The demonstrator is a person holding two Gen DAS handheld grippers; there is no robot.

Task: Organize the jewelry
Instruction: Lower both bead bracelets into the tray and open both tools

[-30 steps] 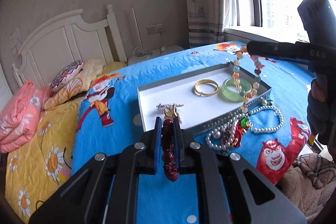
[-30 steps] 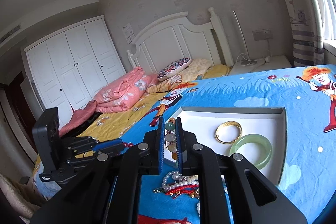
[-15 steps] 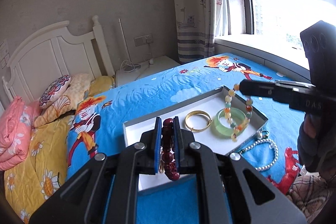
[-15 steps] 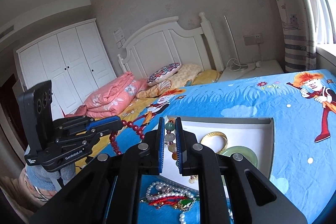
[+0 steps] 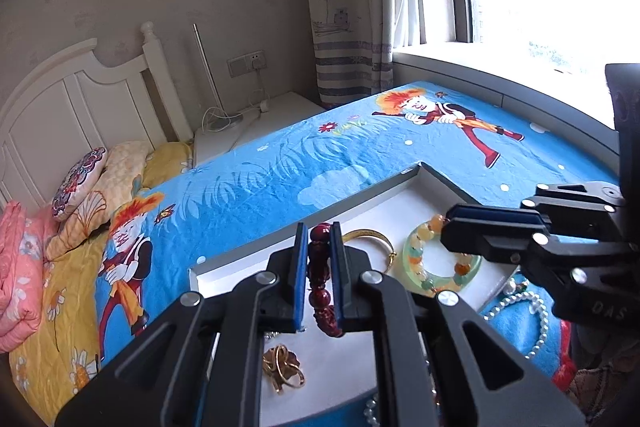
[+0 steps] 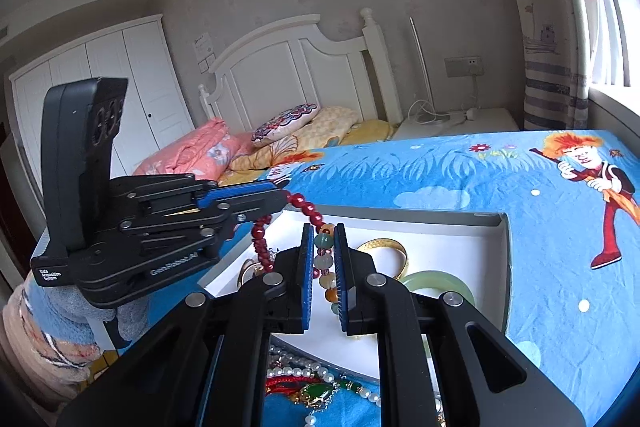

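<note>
While the left tool (image 5: 319, 269) is clamped on a dark red bead bracelet (image 5: 320, 277), the right tool (image 6: 322, 273) is clamped on a multicoloured bead bracelet (image 6: 325, 263); both hang over a shallow white tray (image 6: 494, 255) on the bed (image 6: 440, 171). Beyond the right tool's tips, inside the tray, lie a gold bangle (image 6: 390, 253) and a pale green jade bangle (image 6: 438, 283). Only the left view shows gold rings (image 5: 282, 367) under its tool; only the right view shows a pearl strand (image 6: 298, 373) and a green pendant (image 6: 316, 395) outside the tray, beneath that tool.
</note>
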